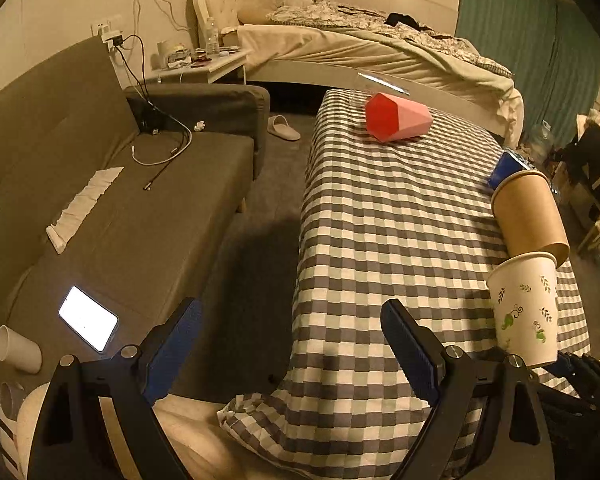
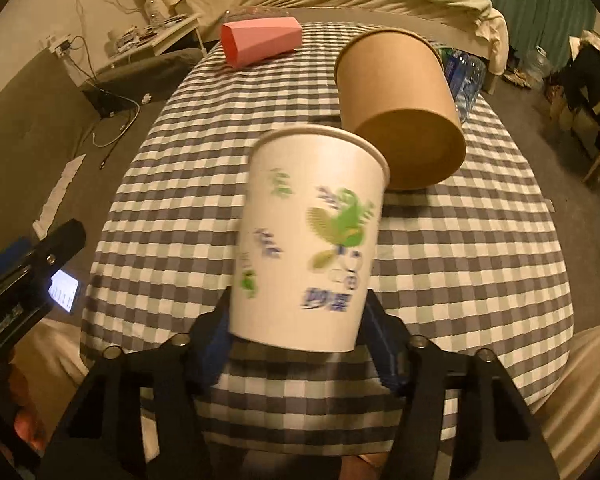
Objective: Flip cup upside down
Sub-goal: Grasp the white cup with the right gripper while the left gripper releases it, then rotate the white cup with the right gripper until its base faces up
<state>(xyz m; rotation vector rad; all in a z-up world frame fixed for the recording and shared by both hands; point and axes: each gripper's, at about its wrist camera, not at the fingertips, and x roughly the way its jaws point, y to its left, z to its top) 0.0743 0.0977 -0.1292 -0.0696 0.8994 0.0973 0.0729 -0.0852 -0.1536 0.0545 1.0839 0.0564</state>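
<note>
A table draped in grey-and-white checked cloth (image 2: 460,240) is seen; a faceted pink-and-red paper container (image 2: 260,42) is laid sideways on it; a brown paper tub (image 2: 400,92) is laid near its right edge.

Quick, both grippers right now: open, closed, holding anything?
Left gripper: open, holding nothing, over the near edge of the checkered table.
Right gripper: shut on the white paper cup, gripped near its base.

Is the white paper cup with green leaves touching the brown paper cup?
Cannot tell: in both views the white paper cup overlaps the brown paper cup.
</note>
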